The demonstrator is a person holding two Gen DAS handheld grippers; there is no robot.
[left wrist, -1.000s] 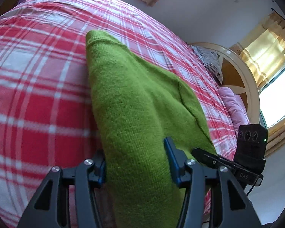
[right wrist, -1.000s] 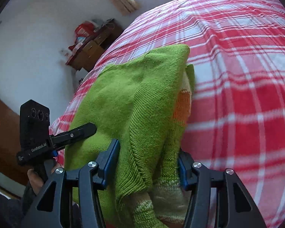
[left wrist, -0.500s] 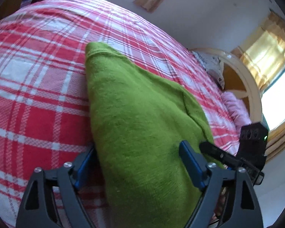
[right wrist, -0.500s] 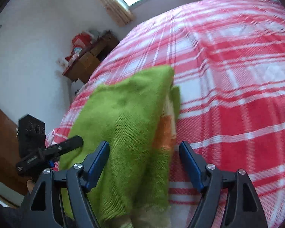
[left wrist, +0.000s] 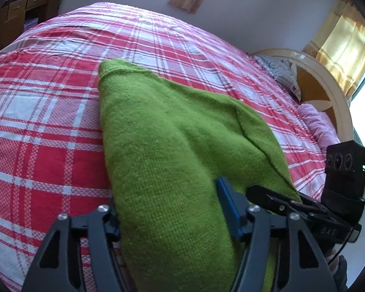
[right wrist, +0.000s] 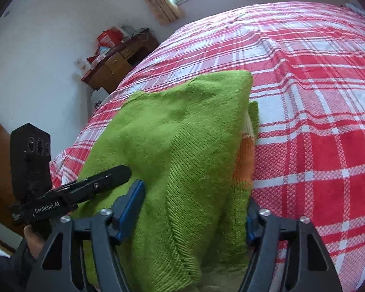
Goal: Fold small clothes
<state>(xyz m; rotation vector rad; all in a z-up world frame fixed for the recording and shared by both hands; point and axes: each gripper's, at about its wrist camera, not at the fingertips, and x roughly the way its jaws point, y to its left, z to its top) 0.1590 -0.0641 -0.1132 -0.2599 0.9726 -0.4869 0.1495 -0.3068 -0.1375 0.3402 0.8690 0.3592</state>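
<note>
The green knitted sweater runs off the frame at 6 o'clock (both views), hiding the left gripper's left pad and the right gripper's right pad.

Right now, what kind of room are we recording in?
Most likely a home bedroom: a bed with a red plaid cover, a curved headboard with pillows, curtained windows and a wooden desk.
</note>
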